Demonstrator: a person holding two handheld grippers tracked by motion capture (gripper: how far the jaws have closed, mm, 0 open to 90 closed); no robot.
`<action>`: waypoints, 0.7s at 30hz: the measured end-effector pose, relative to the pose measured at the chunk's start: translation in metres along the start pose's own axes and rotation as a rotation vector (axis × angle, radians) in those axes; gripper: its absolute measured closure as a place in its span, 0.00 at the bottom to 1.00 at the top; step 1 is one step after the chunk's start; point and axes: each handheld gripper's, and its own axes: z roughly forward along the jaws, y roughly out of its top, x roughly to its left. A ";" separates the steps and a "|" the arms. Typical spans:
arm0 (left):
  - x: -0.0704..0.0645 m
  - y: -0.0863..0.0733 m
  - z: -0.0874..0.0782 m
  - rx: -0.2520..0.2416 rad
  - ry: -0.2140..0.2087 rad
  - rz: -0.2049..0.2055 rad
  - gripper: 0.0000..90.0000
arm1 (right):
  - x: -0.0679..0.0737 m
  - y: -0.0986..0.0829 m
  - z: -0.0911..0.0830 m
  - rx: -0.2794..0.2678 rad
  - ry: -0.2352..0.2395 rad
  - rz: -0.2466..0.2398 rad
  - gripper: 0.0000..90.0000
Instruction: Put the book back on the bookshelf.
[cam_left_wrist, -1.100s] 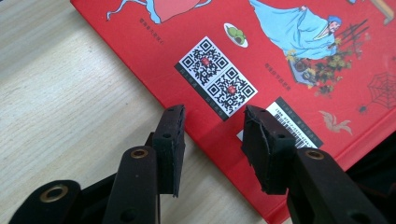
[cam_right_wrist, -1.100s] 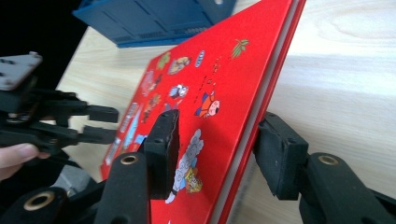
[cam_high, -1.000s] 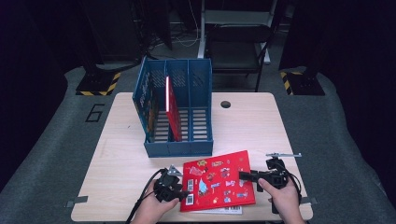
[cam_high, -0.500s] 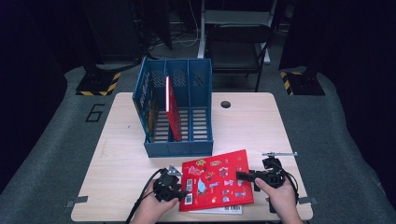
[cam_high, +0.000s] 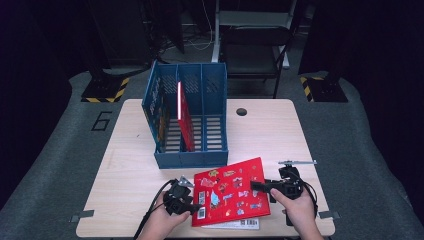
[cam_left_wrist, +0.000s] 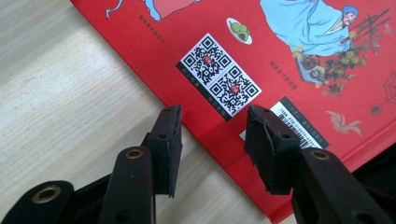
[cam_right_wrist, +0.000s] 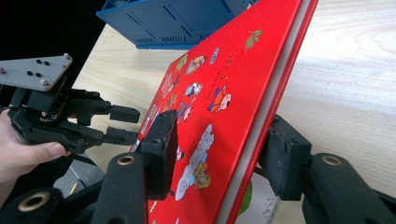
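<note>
- My right tool (cam_right_wrist: 212, 154) has its jaws straddling the near right edge of the red picture book (cam_high: 231, 196), one jaw on the illustrated cover and the other under the pages; they look clamped on it, with that edge raised off the surface (cam_high: 125, 165).
- My left tool (cam_left_wrist: 212, 140) has its jaws apart and holds nothing; the book's left edge, with its QR codes and barcode, lies just ahead of them and passes between the tips.
- The book lies cover up between my two tools, resting on a white sheet (cam_high: 235, 225) that peeks out at its near edge.
- Its long axis runs roughly from tool to tool, slightly skewed, the far right corner turned away from me.
- Beyond the book stands the blue file rack (cam_high: 190, 120), with a red book (cam_high: 184, 117) already upright in a slot.
- I judge this the pick-up step: next I should close the left tool on the left edge, lift, stand the book upright and carry it forward into a free slot.
</note>
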 end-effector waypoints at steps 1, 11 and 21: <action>0.000 0.000 0.000 -0.002 0.001 -0.002 0.63 | -0.001 0.000 0.001 0.003 0.001 0.000 0.54; -0.004 0.000 0.000 -0.003 0.047 0.022 0.61 | -0.011 -0.005 0.005 0.012 0.025 0.049 0.53; -0.002 -0.002 -0.002 -0.014 0.068 -0.009 0.52 | 0.000 0.000 0.001 -0.022 0.070 0.035 0.54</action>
